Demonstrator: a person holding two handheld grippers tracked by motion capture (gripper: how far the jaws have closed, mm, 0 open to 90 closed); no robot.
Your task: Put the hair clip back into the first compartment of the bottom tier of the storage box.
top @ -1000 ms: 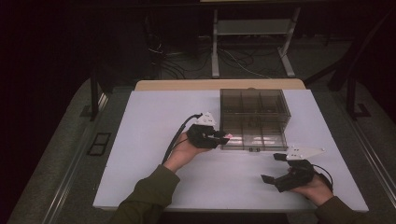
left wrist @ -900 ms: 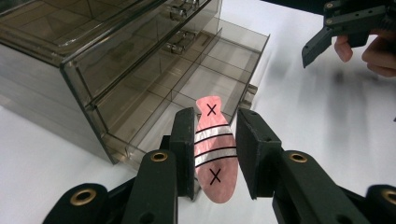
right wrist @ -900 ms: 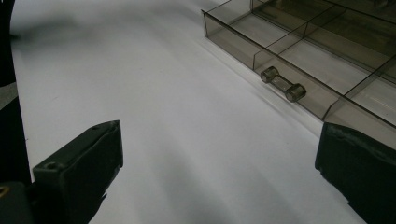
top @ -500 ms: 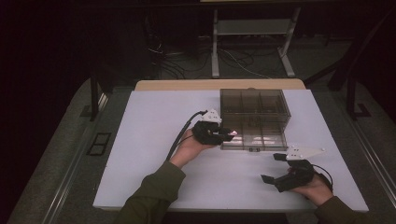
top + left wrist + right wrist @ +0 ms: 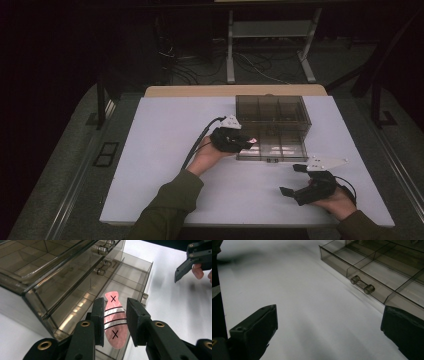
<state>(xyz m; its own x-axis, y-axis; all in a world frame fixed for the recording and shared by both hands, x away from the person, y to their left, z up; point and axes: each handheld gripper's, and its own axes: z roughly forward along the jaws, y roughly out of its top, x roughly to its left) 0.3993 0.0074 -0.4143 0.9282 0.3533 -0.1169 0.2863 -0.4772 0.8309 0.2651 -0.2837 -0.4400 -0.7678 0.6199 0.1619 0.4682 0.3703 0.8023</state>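
A smoky clear drawer cabinet [image 5: 272,112] stands at the table's back middle, its lowest drawer [image 5: 274,150] pulled out toward me. My left gripper [image 5: 249,142] reaches the drawer's left end and is shut on a flat pink fish-shaped piece [image 5: 113,317] with white stripes and two black crosses. In the left gripper view the piece hangs between the pads [image 5: 100,315] over the open drawer's compartments [image 5: 130,282]. My right gripper [image 5: 291,179] rests open near the front right, a little in front of the drawer, nothing between its jaws. Its own view faces the drawer's handle [image 5: 362,285].
The white tabletop [image 5: 165,150] has bare room at the left and along the front. The cabinet's upper drawers [image 5: 50,262] are pushed in. A cable [image 5: 197,145] trails from the left gripper. Dark floor, cables and a stand's legs [image 5: 270,50] lie beyond the table.
My left gripper has moved a little right and forward with the pink piece, up to the open drawer. The right gripper has stayed put.
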